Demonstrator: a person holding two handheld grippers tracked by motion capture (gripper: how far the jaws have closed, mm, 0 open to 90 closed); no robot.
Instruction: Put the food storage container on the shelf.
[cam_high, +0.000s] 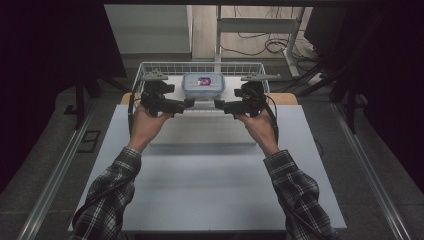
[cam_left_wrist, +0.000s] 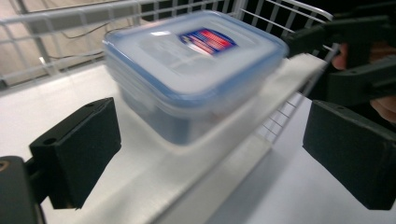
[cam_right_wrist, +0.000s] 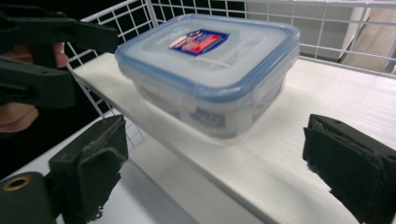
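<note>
A clear plastic box (cam_high: 203, 85) with a blue-rimmed lid and a red and blue label sits on a white board (cam_right_wrist: 289, 154) inside a white wire basket (cam_high: 200, 64). My left gripper (cam_high: 187, 103) is just in front of the box's left corner, and its jaws stand wide apart with nothing between the pads. My right gripper (cam_high: 218, 104) mirrors it at the right corner, also open. In the left gripper view the box (cam_left_wrist: 196, 60) lies beyond the left gripper (cam_left_wrist: 215, 149). In the right gripper view the box (cam_right_wrist: 210, 60) lies beyond the right gripper (cam_right_wrist: 219, 172), untouched.
The basket stands at the far edge of a white table (cam_high: 210, 190). Its wire walls (cam_left_wrist: 280, 14) rise close behind and beside the box. The person's plaid sleeves (cam_high: 112, 195) come in from the bottom. Dark floor and metal rails flank the table.
</note>
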